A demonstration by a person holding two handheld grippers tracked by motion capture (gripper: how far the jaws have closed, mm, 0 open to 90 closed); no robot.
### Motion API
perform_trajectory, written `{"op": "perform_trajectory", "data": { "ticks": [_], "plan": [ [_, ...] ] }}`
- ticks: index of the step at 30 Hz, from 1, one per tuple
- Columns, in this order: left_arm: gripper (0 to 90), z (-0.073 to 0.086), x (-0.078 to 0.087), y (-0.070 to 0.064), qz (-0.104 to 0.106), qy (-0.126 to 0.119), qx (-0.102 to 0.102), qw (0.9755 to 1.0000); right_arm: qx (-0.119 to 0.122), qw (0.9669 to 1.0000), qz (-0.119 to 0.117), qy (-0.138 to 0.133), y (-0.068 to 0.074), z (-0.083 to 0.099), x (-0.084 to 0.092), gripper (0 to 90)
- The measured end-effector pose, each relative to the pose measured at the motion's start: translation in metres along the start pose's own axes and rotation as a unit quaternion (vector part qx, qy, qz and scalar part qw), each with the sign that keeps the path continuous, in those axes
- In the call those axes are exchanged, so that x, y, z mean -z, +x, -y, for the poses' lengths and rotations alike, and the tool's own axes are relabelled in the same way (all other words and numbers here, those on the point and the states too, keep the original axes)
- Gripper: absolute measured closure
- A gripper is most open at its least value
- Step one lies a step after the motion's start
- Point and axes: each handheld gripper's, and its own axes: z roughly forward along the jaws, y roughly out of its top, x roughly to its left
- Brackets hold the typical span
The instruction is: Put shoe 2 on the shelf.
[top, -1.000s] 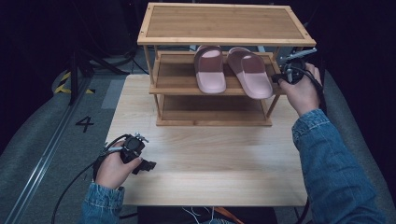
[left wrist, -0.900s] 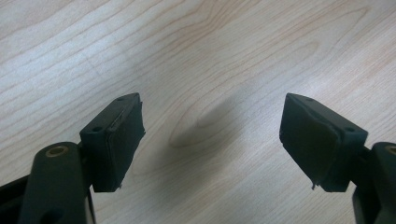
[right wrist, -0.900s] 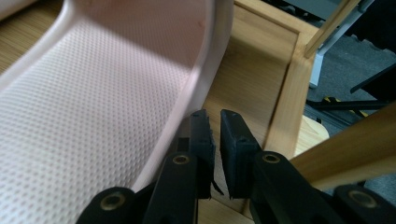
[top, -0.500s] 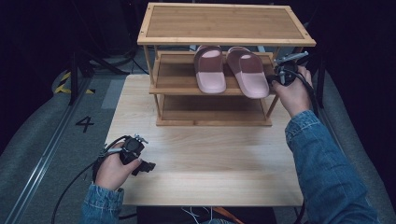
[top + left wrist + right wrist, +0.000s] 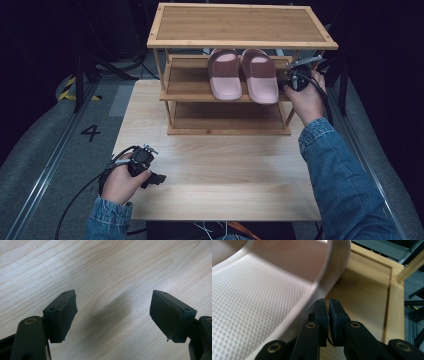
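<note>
1. Your left hand [image 5: 119,181] rests near the front left corner of the light wooden desk [image 5: 235,190], holding the left hand-held gripper [image 5: 145,167] low over the bare top; its cable trails off the desk edge to the left.
2. A three-tier bamboo shoe rack [image 5: 240,30] stands at the far side of the desk.
3. Two pink slippers [image 5: 243,75] lie side by side on the middle shelf, toward its right half.
4. Your right hand [image 5: 306,97] holds the right hand-held gripper [image 5: 296,80] at the rack's right end, level with the middle shelf, just beside the right slipper [image 5: 261,76]. Whether its jaws are apart cannot be told from here.
</note>
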Motion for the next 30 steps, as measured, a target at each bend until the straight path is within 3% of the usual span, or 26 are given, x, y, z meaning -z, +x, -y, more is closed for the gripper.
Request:
{"op": "perform_trajectory", "data": {
  "ticks": [7, 13, 21, 30],
  "plan": [
    [22.2, 0.001, 0.000, 0.000, -0.001, -0.001, 0.000, 1.0000, -0.001, 0.9999, -0.010, -0.006, 0.008, -0.004, -0.005, 85.7],
    [22.2, 0.000, -0.001, -0.001, 0.001, 0.000, -0.001, 1.0000, 0.021, 0.9998, -0.001, -0.003, 0.010, -0.009, -0.008, 85.6],
    [22.2, 0.001, 0.000, 0.000, 0.003, 0.000, 0.000, 1.0000, 0.025, 0.9997, -0.008, -0.005, 0.017, -0.013, -0.011, 82.1],
    [22.3, -0.001, 0.003, 0.002, 0.000, -0.009, 0.000, 1.0000, -0.007, 0.9989, -0.041, -0.024, 0.010, -0.014, 0.007, 74.2]
  ]
}}
